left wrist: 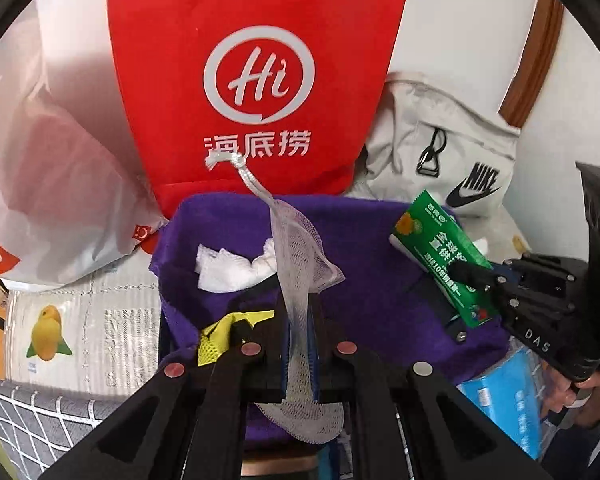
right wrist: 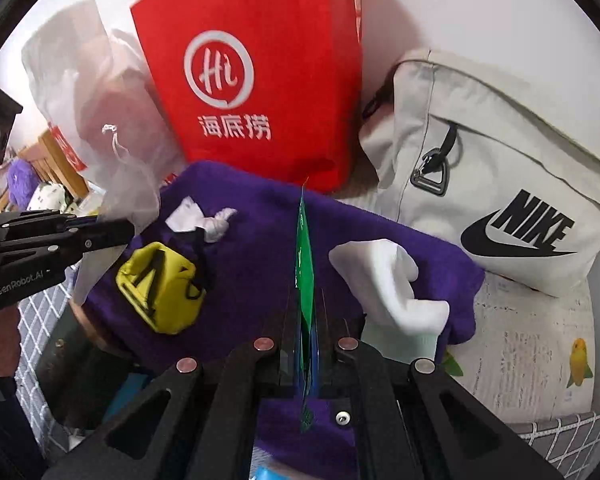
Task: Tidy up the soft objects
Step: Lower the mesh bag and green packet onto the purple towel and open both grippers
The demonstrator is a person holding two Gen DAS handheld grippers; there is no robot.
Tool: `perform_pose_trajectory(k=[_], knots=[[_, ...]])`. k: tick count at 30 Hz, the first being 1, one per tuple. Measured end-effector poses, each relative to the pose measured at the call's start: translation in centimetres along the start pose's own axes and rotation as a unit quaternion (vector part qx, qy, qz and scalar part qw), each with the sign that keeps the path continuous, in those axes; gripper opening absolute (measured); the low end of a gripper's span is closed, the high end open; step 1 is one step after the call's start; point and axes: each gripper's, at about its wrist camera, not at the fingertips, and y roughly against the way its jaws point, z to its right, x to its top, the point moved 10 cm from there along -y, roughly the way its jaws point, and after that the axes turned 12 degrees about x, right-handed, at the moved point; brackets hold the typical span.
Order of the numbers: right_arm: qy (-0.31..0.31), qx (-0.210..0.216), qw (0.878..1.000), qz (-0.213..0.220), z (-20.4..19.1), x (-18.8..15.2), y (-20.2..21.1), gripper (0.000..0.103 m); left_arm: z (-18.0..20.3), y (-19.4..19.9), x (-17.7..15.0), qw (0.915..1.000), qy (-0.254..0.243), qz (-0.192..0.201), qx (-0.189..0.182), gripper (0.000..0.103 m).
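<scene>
My left gripper (left wrist: 300,344) is shut on a white mesh drawstring bag (left wrist: 300,272), which stands up between the pads with its cord knot at the top. From the right wrist view the left gripper (right wrist: 120,228) comes in from the left, with the mesh bag (right wrist: 128,184) above it. My right gripper (right wrist: 305,328) is shut on a green packet (right wrist: 305,264), seen edge-on; the left wrist view shows the packet's (left wrist: 440,256) printed face. Both hang over a purple cloth (right wrist: 260,248) that bears a yellow pouch (right wrist: 160,288), a white sock (right wrist: 392,284) and a small crumpled white cloth (right wrist: 200,220).
A red paper bag (right wrist: 260,80) stands behind the purple cloth, with a translucent plastic bag (left wrist: 60,160) to its left and a grey Nike bag (right wrist: 500,200) to its right. A bird-print mat (right wrist: 540,340) lies underneath. A blue packet (left wrist: 508,400) sits low at the right.
</scene>
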Motion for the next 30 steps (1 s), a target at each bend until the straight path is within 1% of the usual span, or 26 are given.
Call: perform_pose_trajectory(k=[4,14,19,21,22,24,26,30], knots=[[-0.006,0.009,1.000,-0.022,0.3,-0.8,-1.5,0.004,-0.2,-1.0,-0.4,0.9998,0.011,-0.012,-0.013,0.008],[-0.007,0.003,0.998,-0.069,1.1,-2.6,-4.0,0.004,-0.2,-1.8,-0.9,0.9996,0.013,-0.021,-0.014,0.008],[-0.007,-0.002,0.997,-0.076,1.4,-2.9,-4.2,0.006,1.5,-1.8,-1.1,0.9987,0.010,-0.028,-0.042,0.008],[-0.005,-0.008,0.997,-0.079,1.5,-2.9,-4.3,0.009,2.4,-1.9,-1.3,0.9983,0.001,-0.030,-0.050,0.008],[-0.005,-0.010,0.997,-0.080,1.6,-3.0,-4.3,0.015,2.7,-2.0,-1.3,0.9984,-0.003,-0.030,-0.047,0.008],[-0.003,-0.018,0.997,-0.080,1.8,-3.0,-4.0,0.031,3.0,-2.5,-1.6,0.9983,-0.007,-0.036,-0.044,0.008],[0.001,-0.024,0.997,-0.073,2.0,-2.8,-3.5,0.038,3.1,-2.8,-1.7,0.9982,-0.002,-0.040,-0.045,0.008],[0.001,-0.026,0.998,-0.062,2.2,-2.4,-2.4,0.039,2.2,-3.6,-2.0,0.9982,0.008,-0.049,-0.034,0.008]])
